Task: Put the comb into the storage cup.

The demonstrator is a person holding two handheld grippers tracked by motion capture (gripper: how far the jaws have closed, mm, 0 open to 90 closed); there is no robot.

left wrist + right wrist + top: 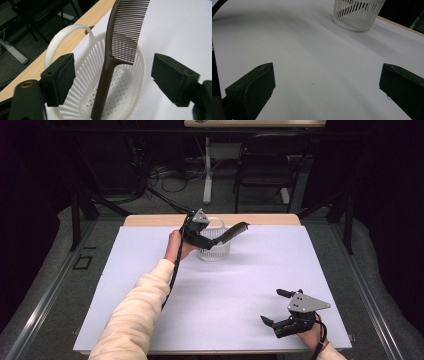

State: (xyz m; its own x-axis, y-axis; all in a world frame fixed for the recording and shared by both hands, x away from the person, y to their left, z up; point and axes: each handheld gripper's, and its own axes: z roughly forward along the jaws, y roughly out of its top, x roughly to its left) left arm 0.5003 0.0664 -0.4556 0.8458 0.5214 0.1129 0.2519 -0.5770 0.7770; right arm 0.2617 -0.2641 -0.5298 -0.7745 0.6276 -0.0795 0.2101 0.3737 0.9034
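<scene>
Far centre of counter (pixel 150 320) | brown comb (pixel 117 47) propped handle-down in white basket (pixel 87 105), toothed end leaning up and right past rim | left gripper (pixel 212 240) just beside, jaws wide either side of handle, no contact | right gripper (pixel 274 307) near right, well apart, jaws wide, nothing held

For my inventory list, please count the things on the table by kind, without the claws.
Comb, brown, standing in the basket: 1
Basket, white plastic, slotted: 1
Total: 2
</scene>
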